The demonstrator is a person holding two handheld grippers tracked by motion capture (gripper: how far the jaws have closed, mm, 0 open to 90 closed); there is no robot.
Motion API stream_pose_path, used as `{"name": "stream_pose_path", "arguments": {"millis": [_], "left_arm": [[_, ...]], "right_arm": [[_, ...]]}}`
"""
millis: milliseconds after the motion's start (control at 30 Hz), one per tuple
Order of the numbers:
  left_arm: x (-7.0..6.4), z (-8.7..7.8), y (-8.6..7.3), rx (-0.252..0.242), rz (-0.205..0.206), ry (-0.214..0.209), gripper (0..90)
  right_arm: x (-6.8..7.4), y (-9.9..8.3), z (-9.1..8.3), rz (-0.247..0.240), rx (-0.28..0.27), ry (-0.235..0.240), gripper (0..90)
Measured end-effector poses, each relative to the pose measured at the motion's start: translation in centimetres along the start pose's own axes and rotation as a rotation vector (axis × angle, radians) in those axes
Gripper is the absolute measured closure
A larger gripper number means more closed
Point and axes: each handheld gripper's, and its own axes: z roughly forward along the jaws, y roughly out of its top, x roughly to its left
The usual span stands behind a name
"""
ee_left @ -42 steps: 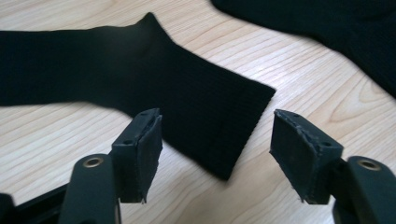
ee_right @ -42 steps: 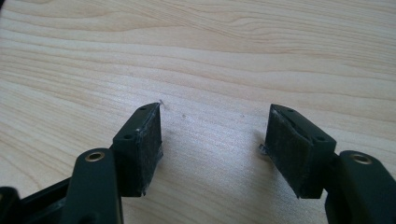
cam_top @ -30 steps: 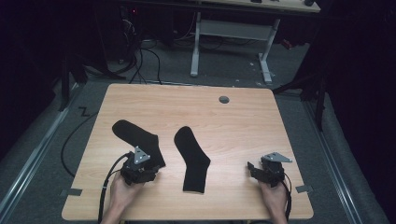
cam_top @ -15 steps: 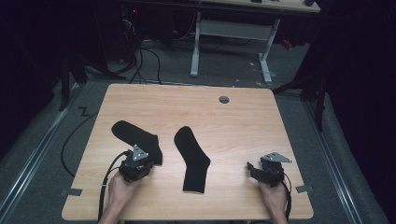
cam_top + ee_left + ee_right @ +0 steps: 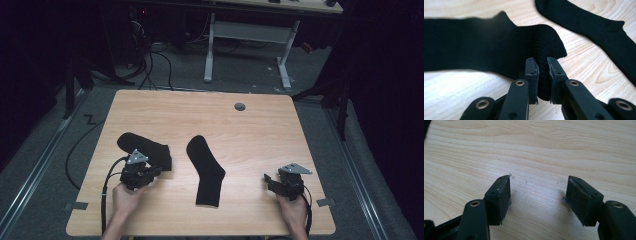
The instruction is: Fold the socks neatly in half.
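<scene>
Left gripper [image 5: 542, 75] clenched on left sock [image 5: 499, 47] edge; right gripper [image 5: 539, 200] released, idle. Risk: shallow pinch, knit may slip out when lifted.

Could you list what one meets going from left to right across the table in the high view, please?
Left sock, pinched at its near end by the left gripper → middle sock, lying flat and apart from the first → right gripper, open over bare wood.
</scene>
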Motion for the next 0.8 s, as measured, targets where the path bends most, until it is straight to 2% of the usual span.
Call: {"name": "stream_pose_path", "arguments": {"millis": [133,300,333,500,633,800], "left_arm": [[-0.5,-1.0,1.1,-0.028,0.054,0.013,80.3],[-0.3,-1.8,2.2,-0.069,0.051,-0.006,80.6],[-0.2,-2.0,2.4,-0.09,0.036,-0.01,80.7],[0.0,-2.8,3.9,-0.14,0.025,0.004,81.0],[0.1,-3.2,5.4,-0.136,0.034,-0.002,81.0],[0.3,-3.7,6.3,-0.15,0.023,-0.009,81.0]], "right_arm": [[0.0,0.0,0.0,-0.001,-0.002,0.0,36.3],[0.0,0.0,0.0,0.0,0.0,0.0,36.3],[0.0,0.0,0.0,0.0,-0.001,-0.001,36.3],[0.0,0.0,0.0,-0.001,0.0,0.001,36.1],[0.0,0.0,0.0,-0.002,0.0,0.001,35.9],[0.0,0.0,0.1,-0.002,0.0,0.003,35.6]]}}
